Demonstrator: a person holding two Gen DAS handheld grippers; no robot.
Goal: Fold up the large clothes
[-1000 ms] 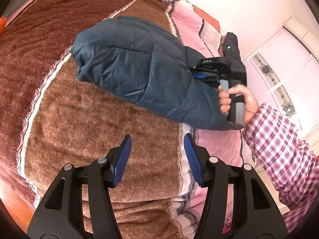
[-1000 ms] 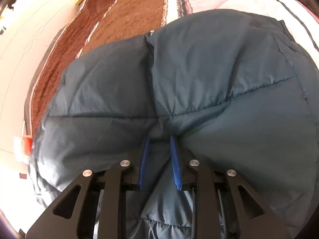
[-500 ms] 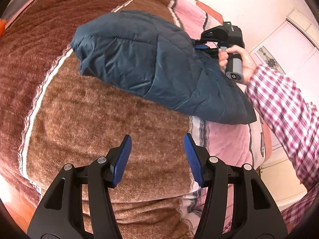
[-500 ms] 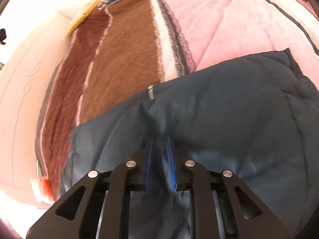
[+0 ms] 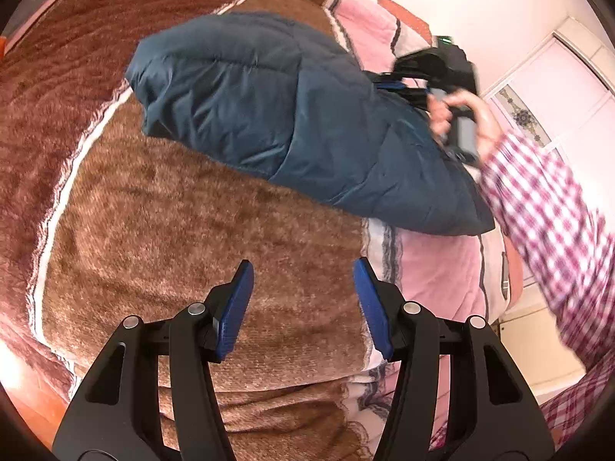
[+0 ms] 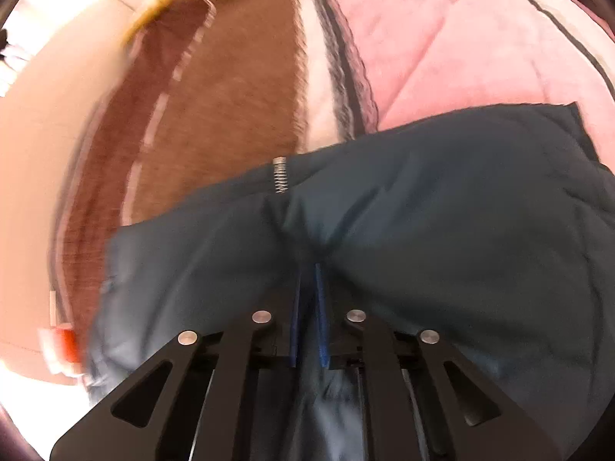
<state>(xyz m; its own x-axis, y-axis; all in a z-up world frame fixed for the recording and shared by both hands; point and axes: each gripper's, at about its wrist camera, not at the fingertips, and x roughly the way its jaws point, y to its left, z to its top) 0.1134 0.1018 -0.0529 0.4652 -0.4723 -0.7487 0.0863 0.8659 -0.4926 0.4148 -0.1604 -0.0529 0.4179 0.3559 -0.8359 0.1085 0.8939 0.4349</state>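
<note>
The right gripper (image 6: 308,269) jaws, which have just been closing, are clenched on a fold of the dark blue padded jacket (image 5: 292,123). The left gripper (image 5: 303,299) jaws stand released, empty, lower centre, above the brown blanket (image 5: 161,230). The jacket hangs across the upper centre over the bed (image 5: 434,276).

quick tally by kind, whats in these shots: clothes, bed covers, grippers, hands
Clothes: 1, the dark blue padded jacket
Bed covers: 2, the brown blanket and the pink quilt
Grippers: 2, the left gripper and the right gripper
Hands: 1, the right hand
Total: 6
</note>
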